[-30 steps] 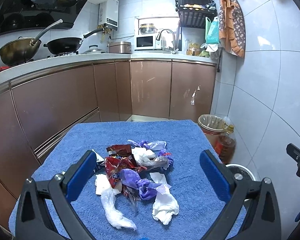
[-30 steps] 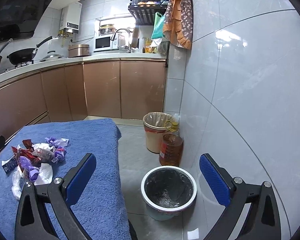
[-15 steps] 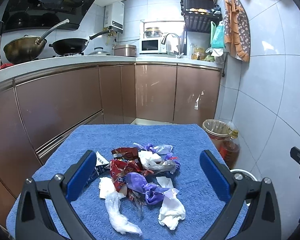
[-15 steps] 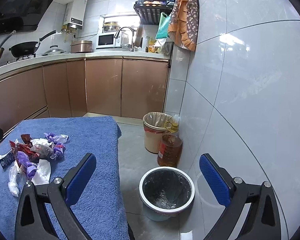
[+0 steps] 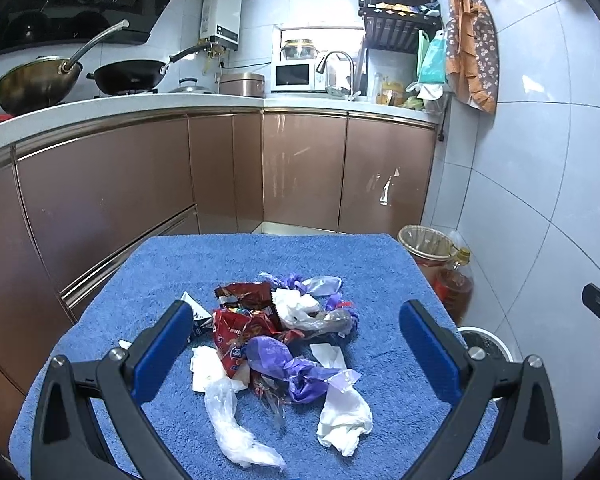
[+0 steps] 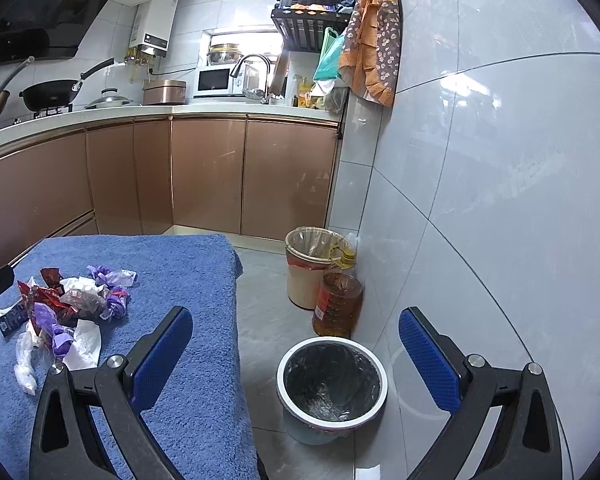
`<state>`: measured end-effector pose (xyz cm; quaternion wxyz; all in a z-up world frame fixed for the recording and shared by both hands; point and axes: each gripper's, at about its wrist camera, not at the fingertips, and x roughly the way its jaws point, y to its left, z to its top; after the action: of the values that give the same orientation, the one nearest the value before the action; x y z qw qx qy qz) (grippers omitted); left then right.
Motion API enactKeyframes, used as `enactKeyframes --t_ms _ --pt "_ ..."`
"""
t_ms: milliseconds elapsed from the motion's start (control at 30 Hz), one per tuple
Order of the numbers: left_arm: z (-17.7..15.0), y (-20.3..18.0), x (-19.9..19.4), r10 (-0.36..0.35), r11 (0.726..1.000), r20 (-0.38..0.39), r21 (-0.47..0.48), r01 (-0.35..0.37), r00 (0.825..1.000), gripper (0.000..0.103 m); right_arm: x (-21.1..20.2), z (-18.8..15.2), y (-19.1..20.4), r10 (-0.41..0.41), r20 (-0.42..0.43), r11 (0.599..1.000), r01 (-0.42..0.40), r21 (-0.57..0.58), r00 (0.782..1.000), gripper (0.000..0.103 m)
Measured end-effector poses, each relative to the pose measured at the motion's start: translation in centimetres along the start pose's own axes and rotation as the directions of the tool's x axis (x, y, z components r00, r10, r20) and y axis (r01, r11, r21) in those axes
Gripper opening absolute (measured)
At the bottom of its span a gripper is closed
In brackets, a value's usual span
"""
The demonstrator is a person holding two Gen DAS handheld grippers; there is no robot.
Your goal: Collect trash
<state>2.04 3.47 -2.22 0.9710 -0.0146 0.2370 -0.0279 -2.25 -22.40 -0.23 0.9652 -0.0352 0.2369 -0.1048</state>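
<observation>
You are holding the left gripper [image 5: 296, 348] wide apart and empty over the trash pile [image 5: 284, 340] on the blue-covered bench [image 5: 172, 264]; the right gripper [image 6: 296, 354], equally spread, is hanging above the black-lined bin [image 6: 332, 384] on the floor. You are lining up the first pick, I judge: next, lower and pinch one wrapper.

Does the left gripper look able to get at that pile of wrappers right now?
Probably yes. The left gripper is open and aimed straight at the trash pile, which lies loose on the blue towel with nothing over it or between it and the fingers. It only needs to come down.
</observation>
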Motion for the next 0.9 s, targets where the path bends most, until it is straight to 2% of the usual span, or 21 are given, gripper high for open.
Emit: enactKeyframes --t_ms 133,233,400,567,633,700,767,833,900 --pt "0.0 1.0 0.1 0.005 1.0 0.004 -0.025 -0.005 1.0 0.103 0.1 0.1 0.1 0.002 -0.002 1.0 -0.002 -0.005 1.0 0.103" --pt "0.2 2.8 -0.2 0.038 0.998 0.021 -0.045 -0.037 0.999 0.103 0.3 0.3 0.3 0.026 -0.008 1.0 -0.026 -0.007 1.0 0.103" --pt "0.2 7.1 -0.2 0.111 0.99 -0.001 -0.088 -0.11 0.994 0.103 0.8 0.3 1.1 0.114 -0.019 0.993 -0.115 -0.007 0.993 0.103" --pt "-1.3 11.5 0.2 0.122 0.984 -0.07 -0.126 -0.13 0.99 0.103 2.0 0.4 3.2 0.252 -0.073 0.967 -0.254 -0.026 0.965 0.103" --pt "-2.5 12.6 0.6 0.099 0.985 -0.112 -0.134 -0.113 0.989 0.102 2.5 0.4 5.0 0.33 -0.105 0.94 -0.337 -0.055 0.938 0.095" --pt "-3.6 12.8 0.9 0.068 0.987 -0.147 -0.131 -0.088 0.987 0.101 3.4 0.1 6.9 0.419 -0.159 0.898 -0.434 -0.075 0.894 0.078" --pt "-4.9 12.6 1.4 0.015 0.991 -0.191 -0.13 -0.04 0.982 0.097 4.4 -0.3 8.8 0.493 -0.218 0.851 -0.518 -0.08 0.842 0.067" --pt "-6.1 12.2 2.3 -0.043 0.99 -0.238 -0.141 0.009 0.97 0.088 5.8 -1.2 11.2 0.558 -0.306 0.791 -0.606 -0.084 0.771 0.06" --pt "-7.0 11.8 3.6 -0.089 0.986 -0.286 -0.159 0.044 0.954 0.072 6.8 -2.2 13.5 0.588 -0.372 0.746 -0.659 -0.093 0.718 0.055"
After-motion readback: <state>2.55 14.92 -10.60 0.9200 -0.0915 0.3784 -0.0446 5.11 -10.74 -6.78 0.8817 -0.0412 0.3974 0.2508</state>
